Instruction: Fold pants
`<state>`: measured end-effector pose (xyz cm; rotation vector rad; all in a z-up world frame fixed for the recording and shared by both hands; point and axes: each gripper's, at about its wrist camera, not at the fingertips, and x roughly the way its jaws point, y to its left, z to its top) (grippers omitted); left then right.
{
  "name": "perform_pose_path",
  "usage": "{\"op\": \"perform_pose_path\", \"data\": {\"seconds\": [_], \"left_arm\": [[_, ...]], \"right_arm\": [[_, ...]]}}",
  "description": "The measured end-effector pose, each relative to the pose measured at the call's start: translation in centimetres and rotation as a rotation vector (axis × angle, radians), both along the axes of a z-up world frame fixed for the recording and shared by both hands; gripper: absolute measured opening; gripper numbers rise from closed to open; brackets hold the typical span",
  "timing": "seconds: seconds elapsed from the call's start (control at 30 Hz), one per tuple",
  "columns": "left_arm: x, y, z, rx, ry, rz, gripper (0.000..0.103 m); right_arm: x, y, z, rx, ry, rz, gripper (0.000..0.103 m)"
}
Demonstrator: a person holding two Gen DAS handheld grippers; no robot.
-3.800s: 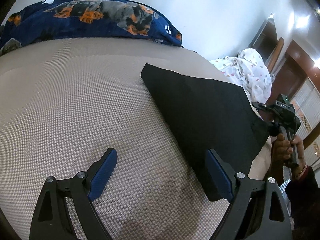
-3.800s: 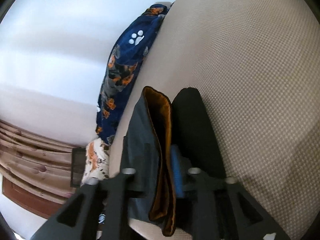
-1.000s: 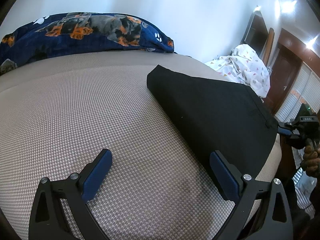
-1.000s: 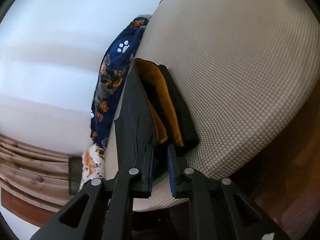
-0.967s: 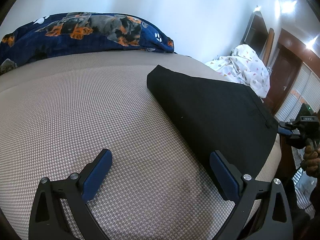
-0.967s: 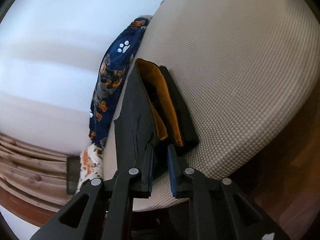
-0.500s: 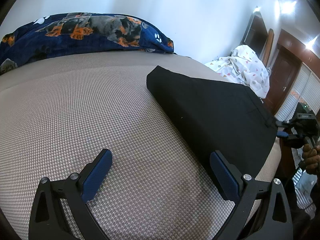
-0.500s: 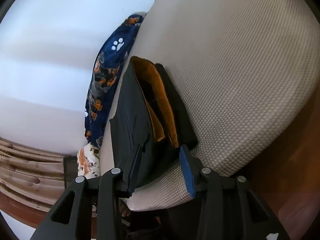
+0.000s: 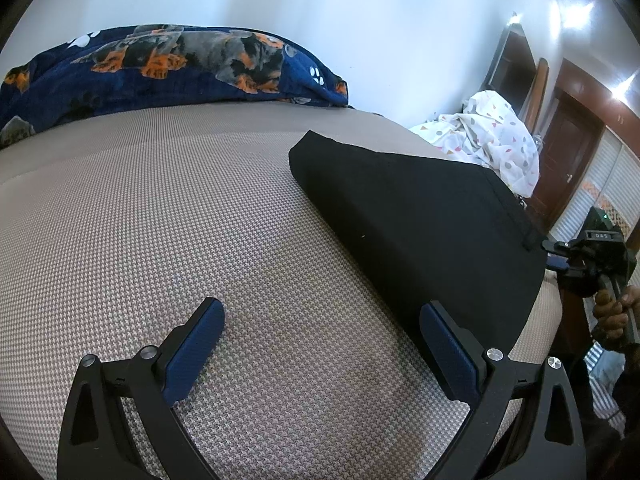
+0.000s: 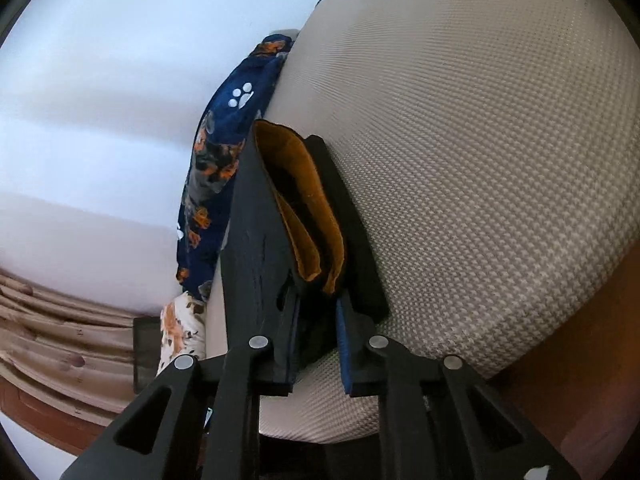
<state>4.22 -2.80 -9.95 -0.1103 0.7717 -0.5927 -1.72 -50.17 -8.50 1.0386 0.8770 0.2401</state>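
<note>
The pants (image 9: 420, 216) lie folded into a flat black bundle on the bed (image 9: 200, 220), with one end at the bed's edge, away from the dog-print blanket (image 9: 168, 68) that runs along the wall. From the right wrist view we see that end as stacked layers with an orange lining (image 10: 304, 200) showing between them.

Our right gripper (image 10: 316, 340) is at that end, its jaws narrow and closing, with the lower edge of the layers between them; whether the pads already press on the cloth we cannot tell. To do this well, we should judge the bite first: take every layer at once, lining included, so that nothing slips out when we lift. A grip deeper than the very hem seems safer, since the stack looks thick and springy.

Our left gripper (image 9: 320, 344) hovers with jaws wide apart over the bed, one finger (image 9: 448, 352) just over the bundle's long side and nothing between them. We would use it to steady or pinch the same edge farther along, so that the fold carries over squarely.
</note>
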Motion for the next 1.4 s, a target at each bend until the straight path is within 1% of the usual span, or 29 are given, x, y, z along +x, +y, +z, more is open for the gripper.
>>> {"op": "perform_pose_path", "data": {"seconds": [0.1,0.13,0.17,0.23,0.3,0.37,0.4,0.43,0.47,0.53,0.6,0.67,0.7,0.8,0.87,0.93,1.03,1.1,1.17,1.2,1.23,1.27,1.33,1.4], "left_arm": [[0.3,0.4,0.2,-0.031,0.029,0.006,0.098],[0.4,0.6,0.2,-0.041,0.041,0.008,0.098],[0.6,0.9,0.4,-0.064,0.06,0.011,0.098],[1.1,2.0,0.5,-0.153,0.116,0.013,0.098],[1.6,2.6,0.5,-0.235,0.178,0.006,0.098],[2.2,2.8,0.5,-0.297,0.235,-0.016,0.098],[2.5,2.7,0.5,-0.328,0.265,-0.035,0.098],[2.6,2.4,0.6,-0.34,0.277,-0.053,0.098],[2.7,2.0,0.8,-0.346,0.285,-0.08,0.098],[3.1,0.7,1.1,-0.326,0.302,-0.137,0.098],[3.6,-1.0,0.8,-0.313,0.343,-0.21,0.098],[4.2,-2.0,0.5,-0.313,0.376,-0.242,0.098],[4.5,-2.6,0.6,-0.311,0.371,-0.267,0.098],[5.2,-4.5,0.6,-0.322,0.42,-0.374,0.098],[5.5,-5.3,0.7,-0.312,0.433,-0.411,0.098],[5.9,-6.2,0.8,-0.315,0.433,-0.441,0.098],[5.8,-6.9,1.0,-0.302,0.421,-0.452,0.098],[5.3,-7.5,0.9,-0.235,0.377,-0.439,0.083],[5.4,-7.7,0.7,-0.188,0.336,-0.393,0.049],[5.6,-7.3,0.5,-0.193,0.341,-0.363,0.046],[6.0,-6.9,0.2,-0.226,0.364,-0.348,0.041],[6.1,-6.6,-0.1,-0.243,0.379,-0.337,0.036],[6.2,-6.5,-0.2,-0.249,0.386,-0.33,0.035],[5.9,-6.5,-0.1,-0.238,0.377,-0.329,0.035]], "right_arm": [[0.4,0.1,1.3,-0.067,0.0,0.019,0.026],[0.4,0.1,1.5,-0.084,-0.004,0.019,0.035],[0.4,-0.2,2.1,-0.125,-0.007,0.012,0.048],[0.6,-0.5,2.9,-0.183,-0.011,0.005,0.06],[1.3,-1.0,3.3,-0.228,-0.006,0.014,0.06],[2.3,-1.2,3.0,-0.241,0.006,0.047,0.06],[3.1,-1.2,2.7,-0.244,0.018,0.066,0.06],[3.5,-1.2,2.5,-0.245,0.025,0.076,0.06],[4.2,-1.1,2.1,-0.246,0.038,0.096,0.06],[5.1,-0.9,1.7,-0.262,0.05,0.113,0.06],[5.8,-0.5,1.7,-0.286,0.047,0.134,0.06],[6.4,-0.1,1.8,-0.32,0.049,0.157,0.06],[6.6,0.1,1.8,-0.335,0.049,0.17,0.06],[7.5,0.7,1.9,-0.36,0.051,0.229,0.06],[8.1,1.4,2.0,-0.385,0.05,0.279,0.06],[8.5,2.6,2.2,-0.436,0.045,0.331,0.058],[9.0,4.6,2.5,-0.548,0.041,0.396,0.057],[9.1,5.6,2.7,-0.597,0.031,0.423,0.054],[9.2,6.4,2.9,-0.649,0.022,0.438,0.051],[9.1,6.6,3.0,-0.664,0.017,0.44,0.051],[9.0,6.6,3.1,-0.669,0.012,0.439,0.051],[8.9,6.5,3.1,-0.672,0.007,0.436,0.05],[8.8,6.6,3.1,-0.678,-0.004,0.435,0.05],[8.6,6.7,3.1,-0.686,-0.01,0.432,0.049]]}}
